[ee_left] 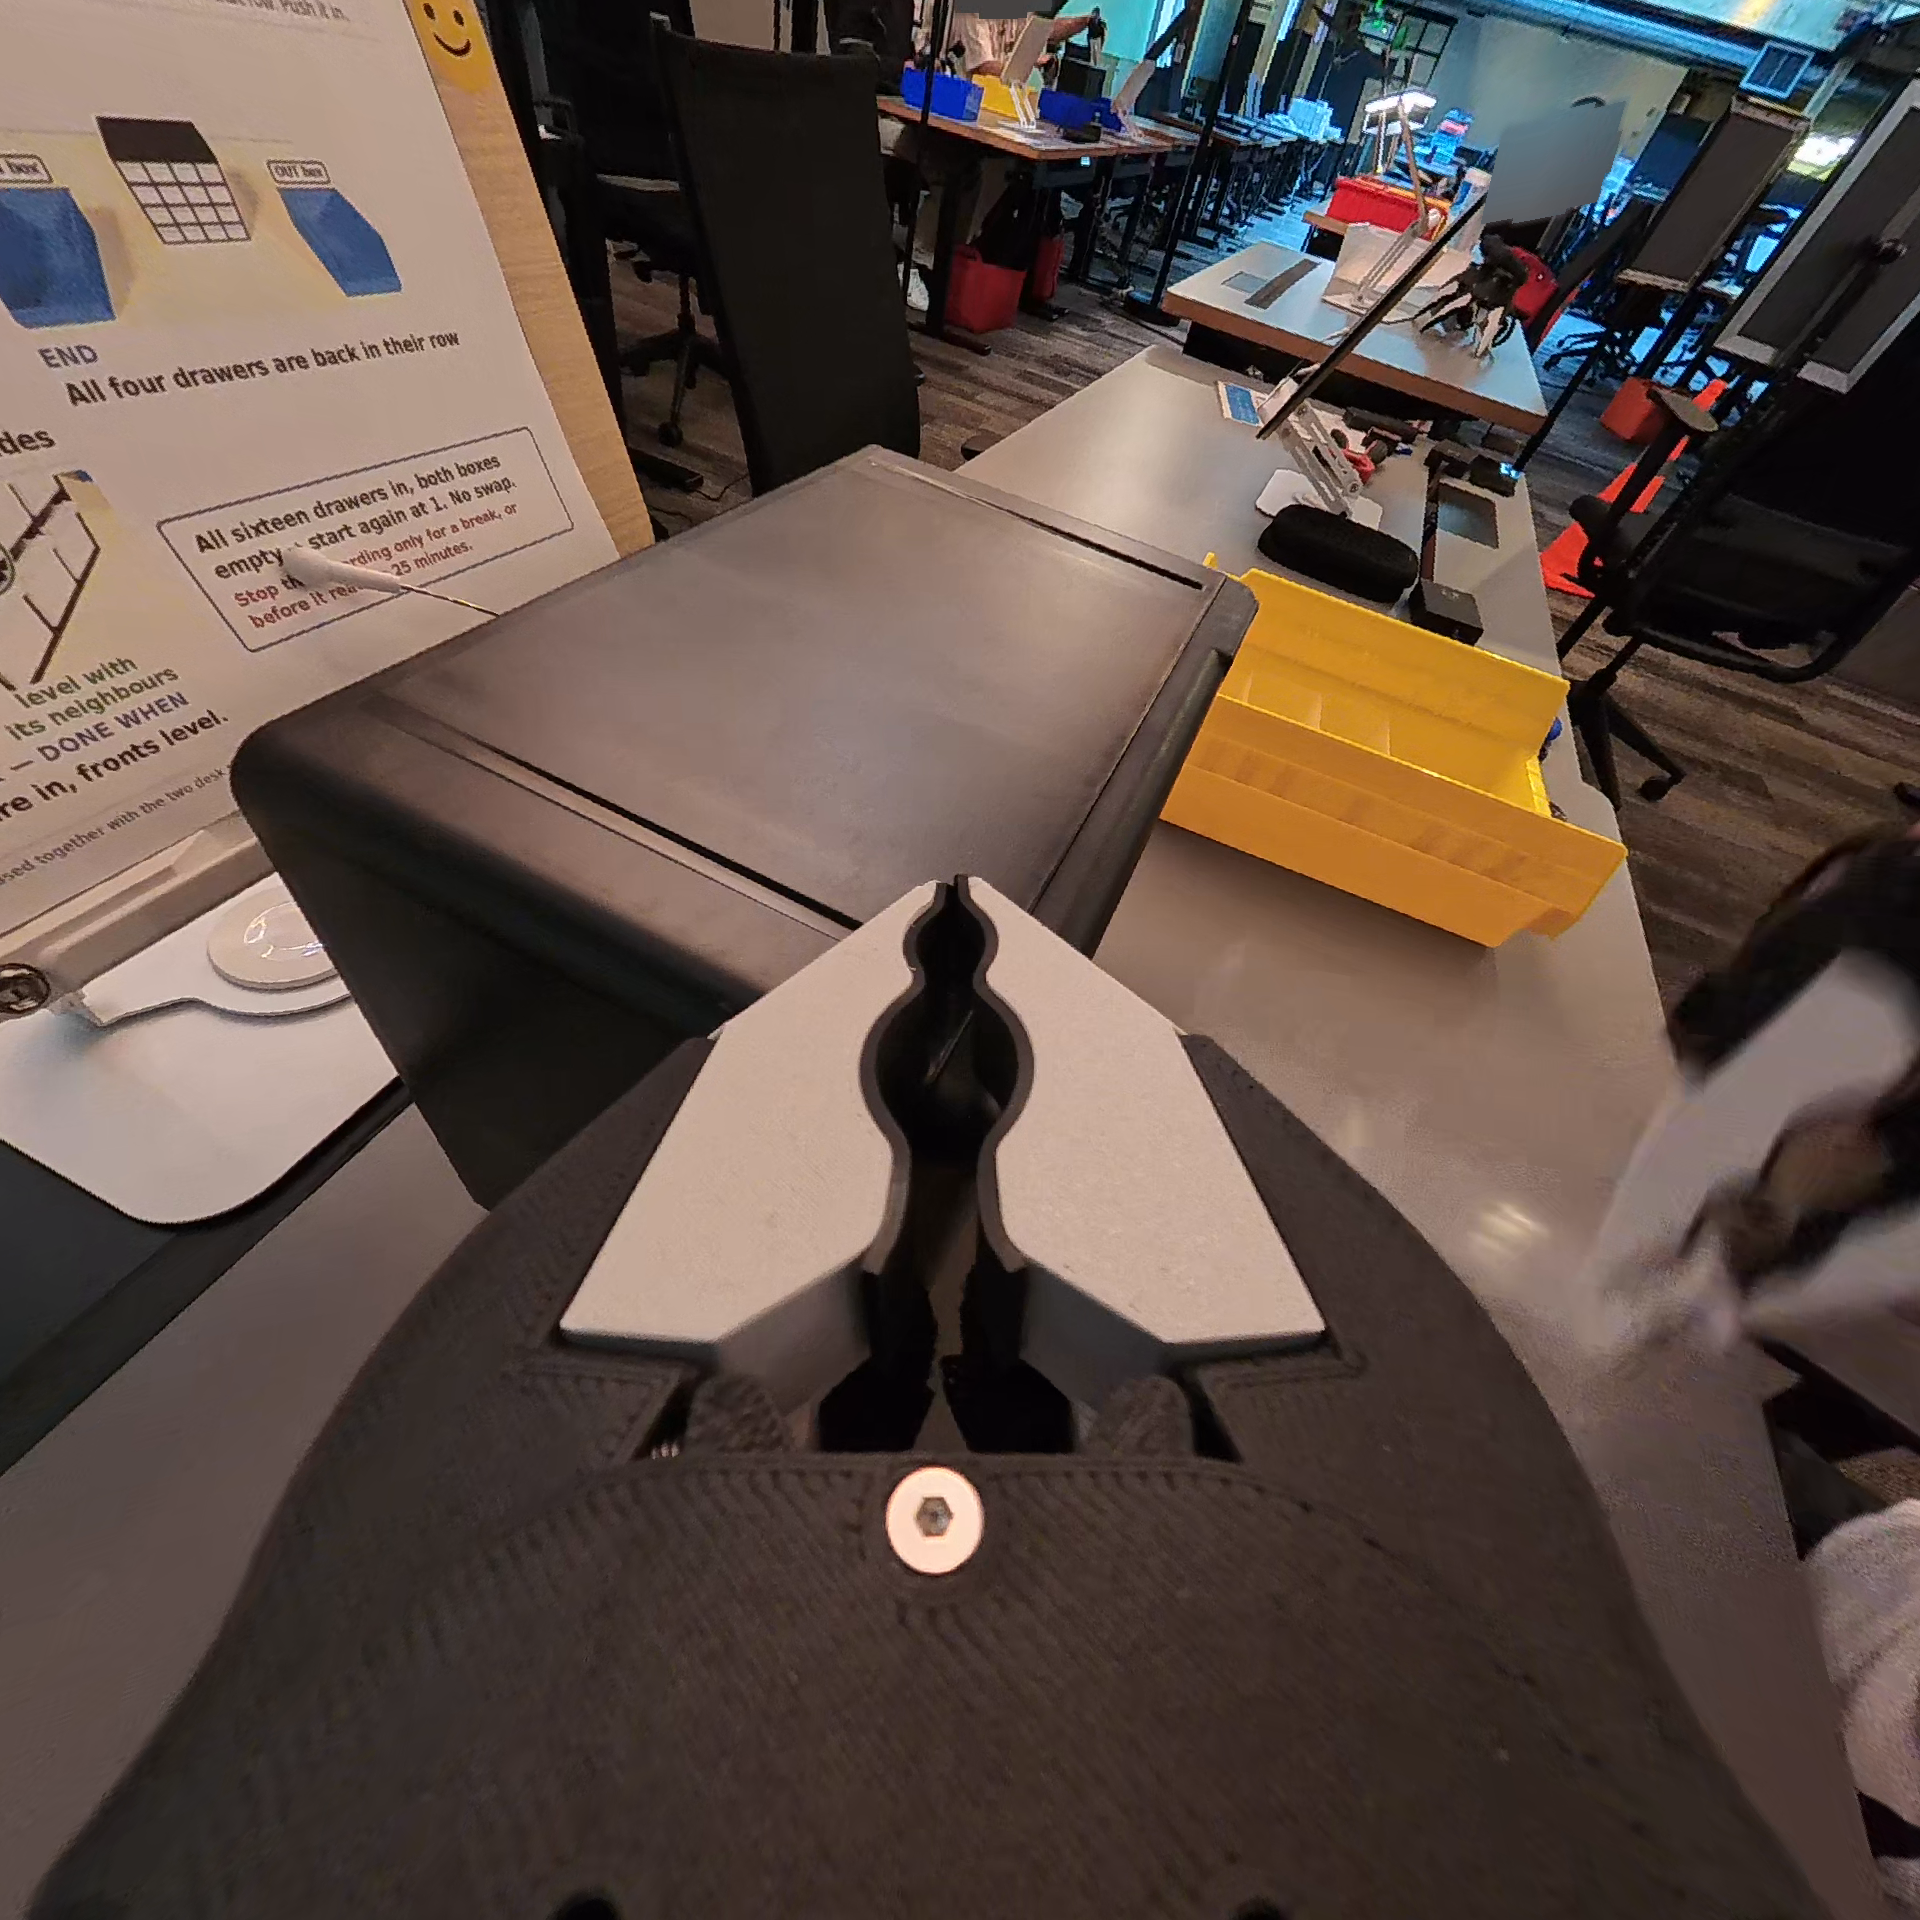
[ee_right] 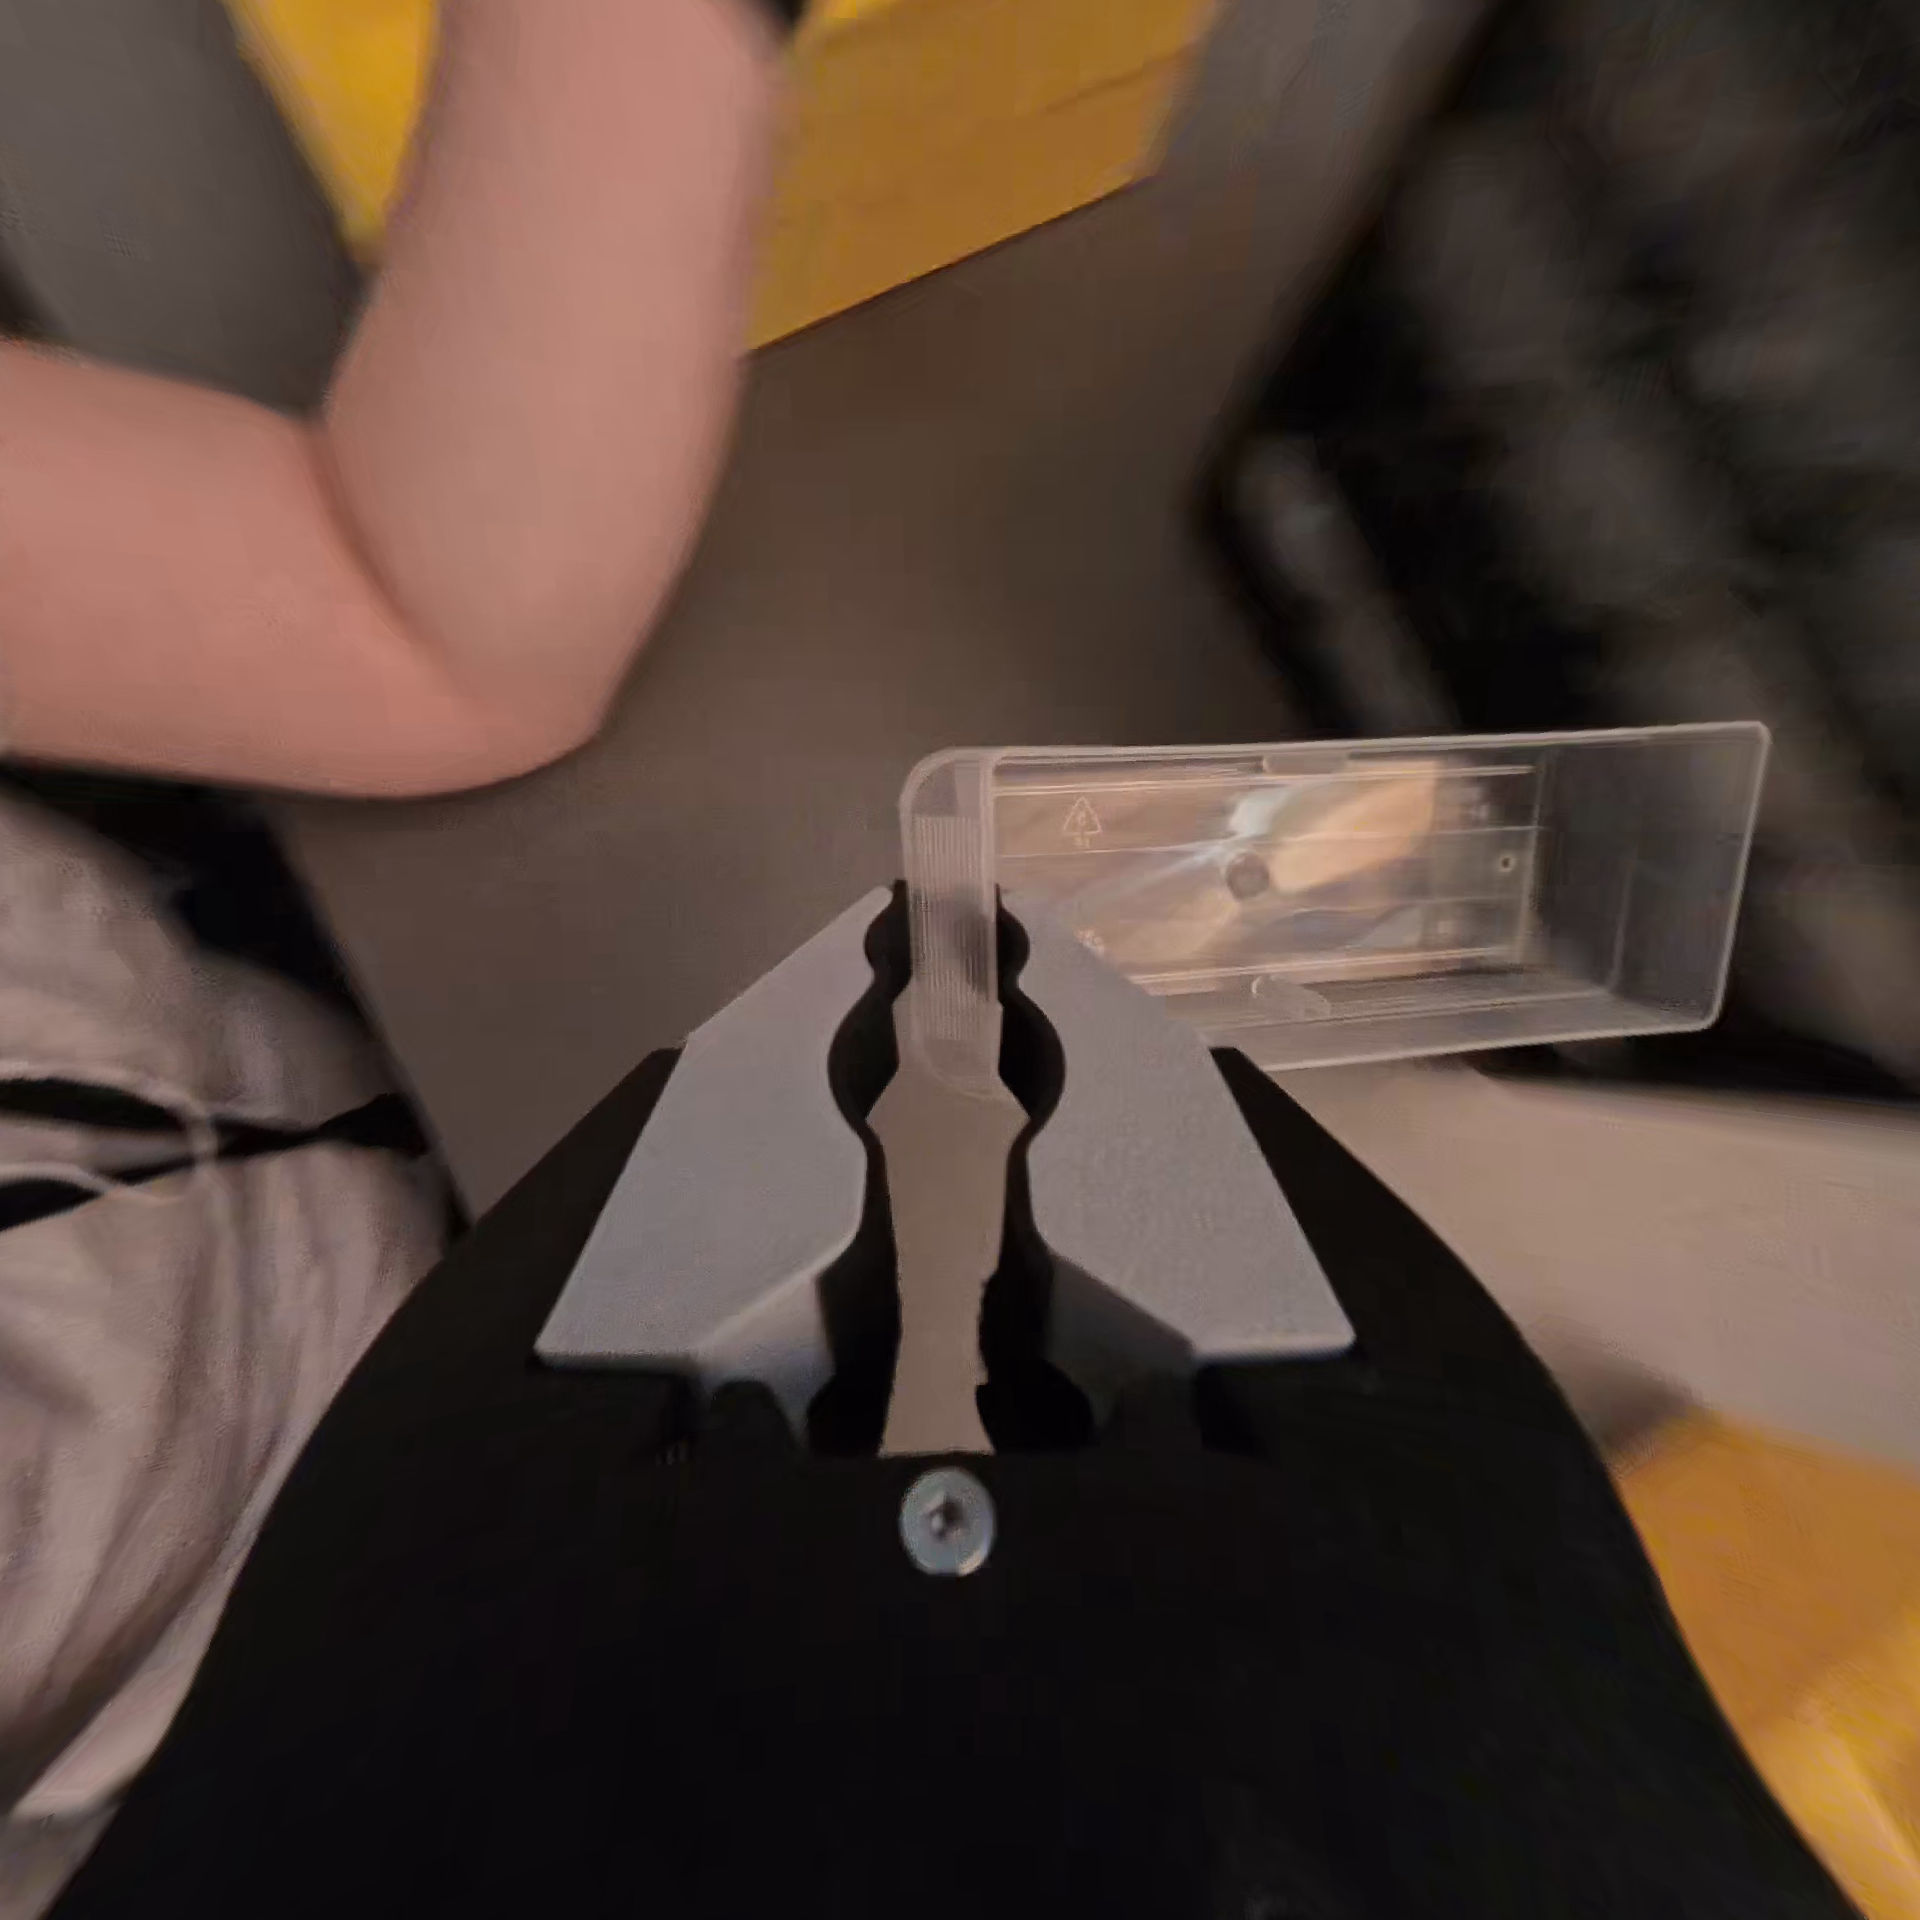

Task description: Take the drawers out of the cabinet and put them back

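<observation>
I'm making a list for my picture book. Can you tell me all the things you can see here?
cabinet: one, black, on the grey table, ahead of the left gripper.
bin: one, yellow, right of the cabinet.
drawer: one, clear plastic, held off the table by its front tab.
instruction poster: one, white, standing left of the cabinet.
table: one, grey.
left gripper: one, black with grey fingers, shut and empty.
right gripper: one, same colours, shut on the drawer tab.
person's arm: one, bare, bent.
</observation>
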`<state>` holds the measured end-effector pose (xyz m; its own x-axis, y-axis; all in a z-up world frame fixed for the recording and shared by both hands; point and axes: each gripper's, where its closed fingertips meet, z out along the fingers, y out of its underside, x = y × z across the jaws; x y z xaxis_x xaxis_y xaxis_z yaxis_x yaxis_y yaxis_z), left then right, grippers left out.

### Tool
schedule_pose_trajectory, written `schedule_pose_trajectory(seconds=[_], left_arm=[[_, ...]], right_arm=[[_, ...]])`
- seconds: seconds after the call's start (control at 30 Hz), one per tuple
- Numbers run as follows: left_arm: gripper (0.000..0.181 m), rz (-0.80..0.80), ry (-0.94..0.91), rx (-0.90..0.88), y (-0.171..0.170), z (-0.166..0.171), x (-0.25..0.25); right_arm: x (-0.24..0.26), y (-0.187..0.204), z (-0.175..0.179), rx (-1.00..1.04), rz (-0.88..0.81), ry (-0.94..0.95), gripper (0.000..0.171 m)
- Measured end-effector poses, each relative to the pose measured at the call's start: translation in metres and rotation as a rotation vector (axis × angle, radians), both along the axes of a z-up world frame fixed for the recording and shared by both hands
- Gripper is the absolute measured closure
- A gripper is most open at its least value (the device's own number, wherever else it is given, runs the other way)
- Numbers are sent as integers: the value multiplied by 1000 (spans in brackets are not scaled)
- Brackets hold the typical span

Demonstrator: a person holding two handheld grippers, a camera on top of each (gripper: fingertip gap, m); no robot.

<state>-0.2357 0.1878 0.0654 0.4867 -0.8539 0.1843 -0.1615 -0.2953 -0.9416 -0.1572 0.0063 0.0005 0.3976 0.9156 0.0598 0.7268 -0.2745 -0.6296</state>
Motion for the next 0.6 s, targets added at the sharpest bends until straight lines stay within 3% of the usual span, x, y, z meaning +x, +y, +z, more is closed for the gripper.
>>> schedule_pose_trajectory(seconds=[0.1, 0.17, 0.3, 0.43, 0.6], left_arm=[[181, 1, 1, 3, 0, 0, 0], [181, -2, -3, 1, 0, 0, 0], [181, -6, -9, -2, 0, 0, 0], [181, -1, -5, -1, 0, 0, 0], [181, 4, -2, -1, 0, 0, 0]], right_arm=[[132, 31, 70, 203, -420, 82, 160], [217, 30, 69, 145, -649, 86, 160], [324, 15, -3, -26, -914, -23, 160], [347, -1, -85, -201, -948, -97, 160], [355, 12, -134, -267, -978, -137, 160]])
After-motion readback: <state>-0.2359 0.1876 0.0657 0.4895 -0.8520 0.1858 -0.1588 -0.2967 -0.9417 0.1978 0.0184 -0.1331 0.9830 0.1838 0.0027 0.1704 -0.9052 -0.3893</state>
